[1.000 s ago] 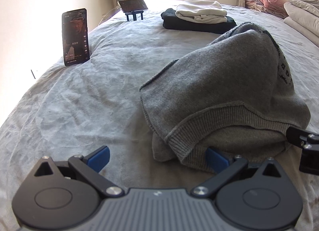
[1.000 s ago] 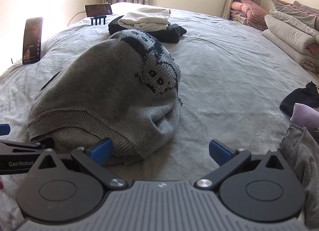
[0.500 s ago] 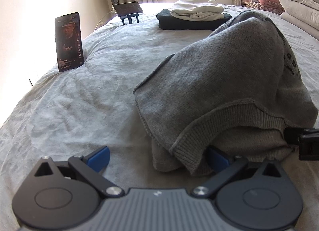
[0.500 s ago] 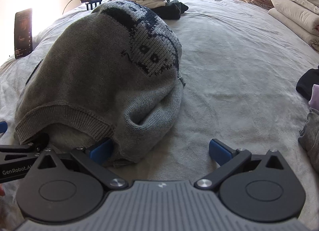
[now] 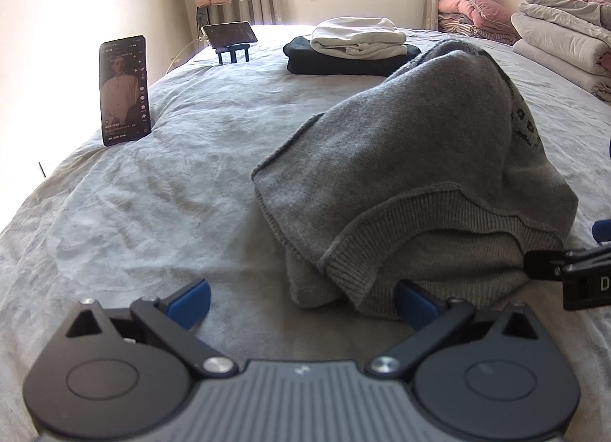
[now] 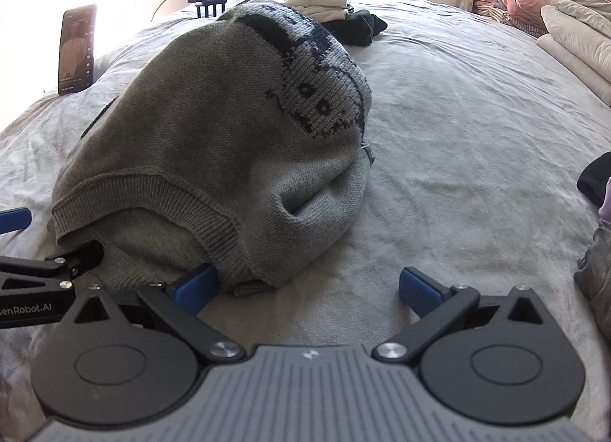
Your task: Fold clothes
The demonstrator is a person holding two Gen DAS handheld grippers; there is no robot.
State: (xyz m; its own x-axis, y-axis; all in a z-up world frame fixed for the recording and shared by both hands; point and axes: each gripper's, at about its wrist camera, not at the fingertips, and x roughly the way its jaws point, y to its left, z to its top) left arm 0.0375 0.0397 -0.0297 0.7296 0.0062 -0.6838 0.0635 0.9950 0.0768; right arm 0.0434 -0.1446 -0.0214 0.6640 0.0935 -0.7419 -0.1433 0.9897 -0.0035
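A grey knit sweater [image 5: 420,174] with a dark pattern [image 6: 317,71] lies bunched in a mound on the bed, ribbed hem toward me. My left gripper [image 5: 301,302] is open at the hem's left corner, and its right pad [image 5: 414,304] is against the fabric. My right gripper [image 6: 308,289] is at the hem's right corner. Its jaws are wide and closing, with the hem's edge between them beside the left pad [image 6: 196,287]; the right pad is clear of the cloth. Each gripper shows at the edge of the other's view: the right gripper [image 5: 573,274] and the left gripper [image 6: 38,289].
The grey bedsheet [image 5: 152,212] stretches left of the sweater. An upright phone [image 5: 123,90] and a second phone on a blue stand [image 5: 230,34] are at the far left. A folded stack [image 5: 355,46] lies behind, quilts [image 5: 561,41] at the right, loose clothes [image 6: 595,182] nearby.
The right gripper has sunk closer to the sweater, so its left pad now sits at the hem's corner. The left gripper has tilted slightly, staying at the hem.
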